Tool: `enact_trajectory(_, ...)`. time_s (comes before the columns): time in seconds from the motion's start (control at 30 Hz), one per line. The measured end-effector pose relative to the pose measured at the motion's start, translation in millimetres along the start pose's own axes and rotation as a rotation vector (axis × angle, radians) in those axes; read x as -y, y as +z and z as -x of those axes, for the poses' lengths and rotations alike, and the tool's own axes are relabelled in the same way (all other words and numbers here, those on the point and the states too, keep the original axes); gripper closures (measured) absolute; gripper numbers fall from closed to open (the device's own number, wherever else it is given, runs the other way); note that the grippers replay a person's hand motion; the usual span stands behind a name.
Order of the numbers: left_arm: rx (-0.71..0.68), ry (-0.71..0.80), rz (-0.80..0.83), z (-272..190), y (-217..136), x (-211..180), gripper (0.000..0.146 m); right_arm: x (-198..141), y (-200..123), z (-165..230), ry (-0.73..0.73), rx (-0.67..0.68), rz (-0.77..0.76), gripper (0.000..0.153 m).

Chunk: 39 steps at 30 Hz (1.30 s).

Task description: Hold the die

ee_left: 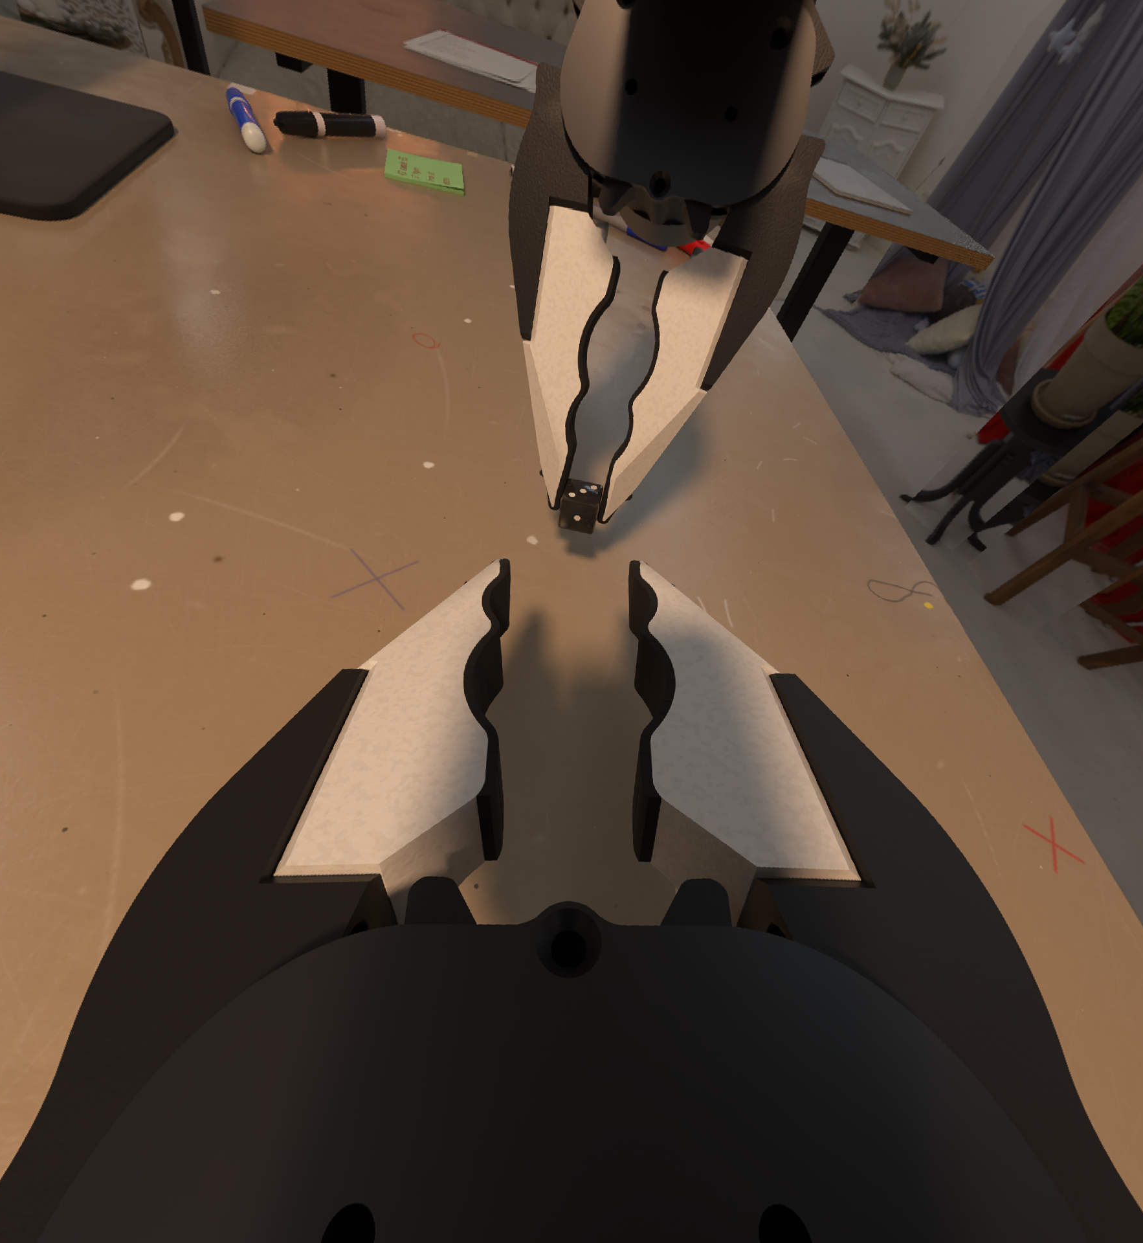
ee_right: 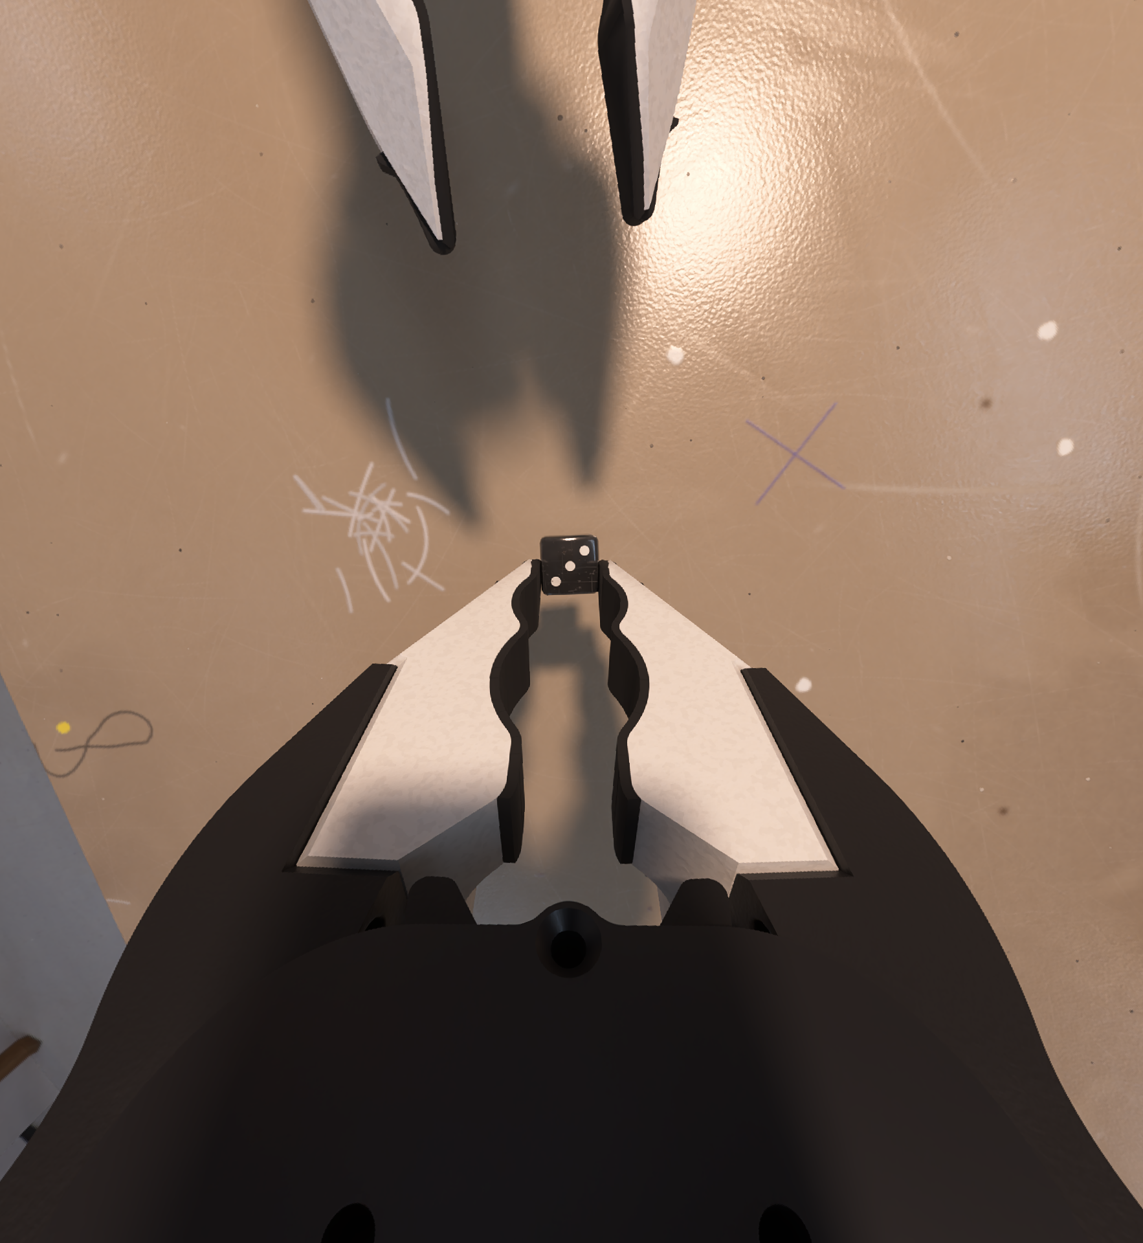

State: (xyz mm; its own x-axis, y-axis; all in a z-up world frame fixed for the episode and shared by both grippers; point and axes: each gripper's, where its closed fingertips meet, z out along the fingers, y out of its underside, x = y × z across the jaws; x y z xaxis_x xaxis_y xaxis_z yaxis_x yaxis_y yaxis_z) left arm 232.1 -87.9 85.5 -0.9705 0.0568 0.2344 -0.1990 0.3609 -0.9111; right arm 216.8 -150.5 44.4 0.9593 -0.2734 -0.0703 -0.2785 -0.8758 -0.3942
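A small black die with white pips is pinched between the fingertips of my right gripper, held just above the tan table. In the left wrist view the same die sits at the tips of the right gripper, which points down toward me. My left gripper is open and empty, its tips a short way in front of the die. The left gripper's fingers show at the top of the right wrist view.
A blue marker, a black marker and a green card lie at the table's far side. A dark flat base sits far left. The table's right edge drops to the floor.
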Motion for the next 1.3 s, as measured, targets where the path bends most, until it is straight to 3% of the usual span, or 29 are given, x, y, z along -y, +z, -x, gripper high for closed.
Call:
enact_trajectory(0.7,0.029,0.006,0.017,7,-3,-2,0.108,-6,-4,-6,0.023,-0.013,-0.001,0.136)
enact_trajectory(1.1,-0.033,-0.054,-0.091,4,-16,13,0.143,-5,-5,-6,0.02,-0.016,0.0,0.136)
enact_trajectory(1.3,-0.03,-0.038,-0.039,3,-9,6,0.146,-4,-6,-5,0.017,-0.015,-0.001,0.136)
